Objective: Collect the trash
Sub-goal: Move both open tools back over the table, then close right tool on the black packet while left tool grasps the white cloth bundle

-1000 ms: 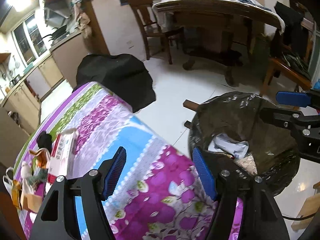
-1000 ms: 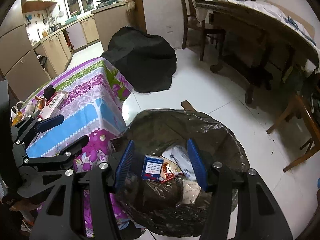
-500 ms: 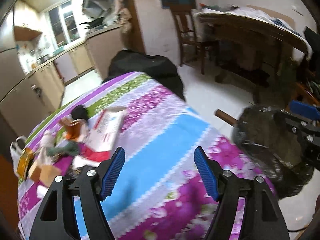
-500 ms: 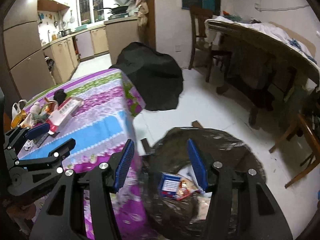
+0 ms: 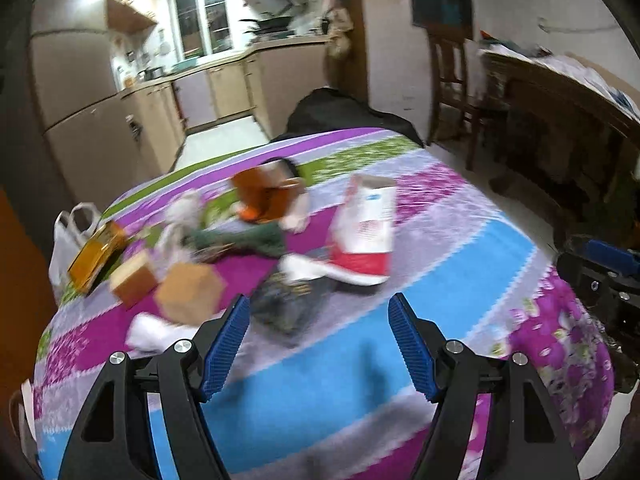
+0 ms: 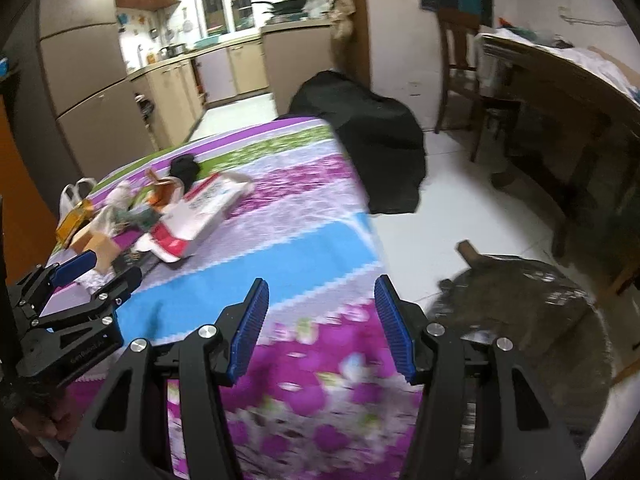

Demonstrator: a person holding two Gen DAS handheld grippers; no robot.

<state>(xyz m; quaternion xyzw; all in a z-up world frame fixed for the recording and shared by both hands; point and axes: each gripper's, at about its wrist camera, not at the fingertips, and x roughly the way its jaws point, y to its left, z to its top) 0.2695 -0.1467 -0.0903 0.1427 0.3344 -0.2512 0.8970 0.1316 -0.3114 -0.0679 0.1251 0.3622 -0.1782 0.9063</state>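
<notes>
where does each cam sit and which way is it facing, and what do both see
Left wrist: on the left gripper, above the table, facing the trash pile around the red-white box; its open fingers and the right gripper's tip at the right edge show.
Right wrist: on the right gripper, over the table edge, facing the kitchen; the left gripper at lower left, the bin bag at right.
Shared: table, box, kitchen.

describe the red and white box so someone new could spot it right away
Start at the table with the purple, blue and green striped cloth. Trash is piled along its far left part; the red and white box lies at the pile's right edge. It is the largest, flattest piece there, unlike the small brown cartons beside it.
</notes>
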